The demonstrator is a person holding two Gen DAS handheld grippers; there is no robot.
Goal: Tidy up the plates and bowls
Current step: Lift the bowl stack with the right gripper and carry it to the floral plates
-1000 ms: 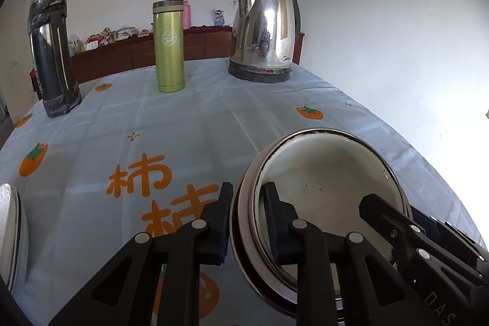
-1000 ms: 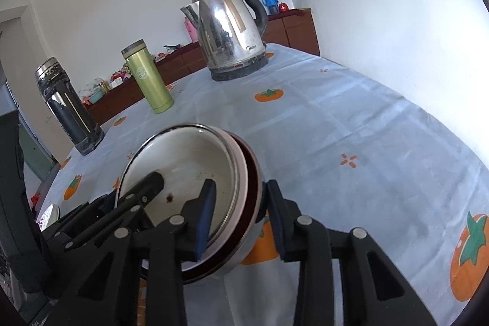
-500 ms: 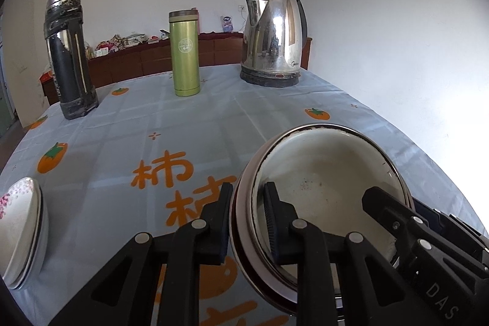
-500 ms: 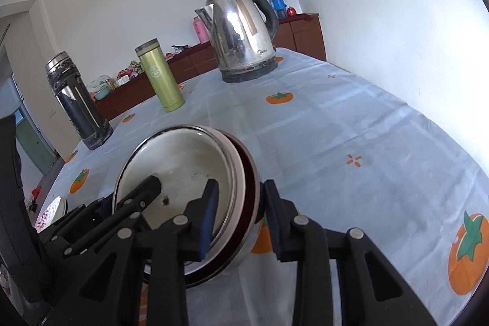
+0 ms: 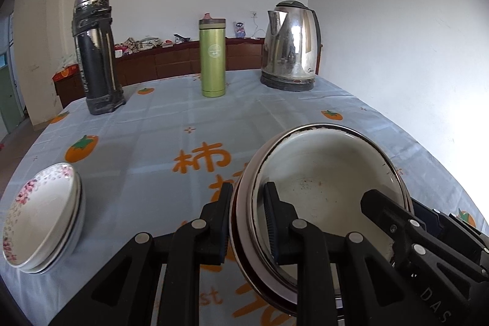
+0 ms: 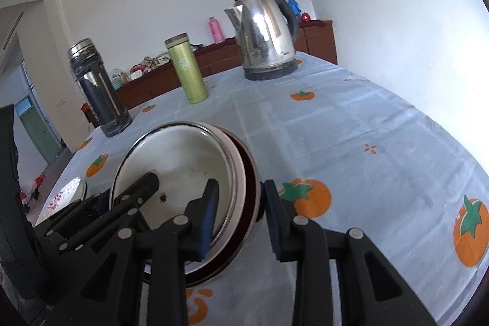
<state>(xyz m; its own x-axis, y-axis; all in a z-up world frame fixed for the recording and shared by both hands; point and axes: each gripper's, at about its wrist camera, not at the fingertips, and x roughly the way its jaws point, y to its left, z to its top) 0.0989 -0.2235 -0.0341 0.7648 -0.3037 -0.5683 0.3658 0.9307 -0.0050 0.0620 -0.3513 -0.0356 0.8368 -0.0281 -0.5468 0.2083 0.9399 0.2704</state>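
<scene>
Both hand-held grippers have drawn back with their load since the earlier frame, bringing a stack of flowered plates (image 5: 42, 216) into view at the left on the worktop (image 5: 146, 124). Left hand-held gripper (image 5: 247, 222) pinches the left rim of 2 nested enamel bowls (image 5: 324, 185); right hand-held gripper (image 6: 240, 217) pinches the opposite rim. Bowls are tilted above the persimmon-print cloth. Kettle (image 5: 290, 48), green flask (image 5: 212, 57) and dark thermos (image 5: 96, 51) stand at the far edge.
</scene>
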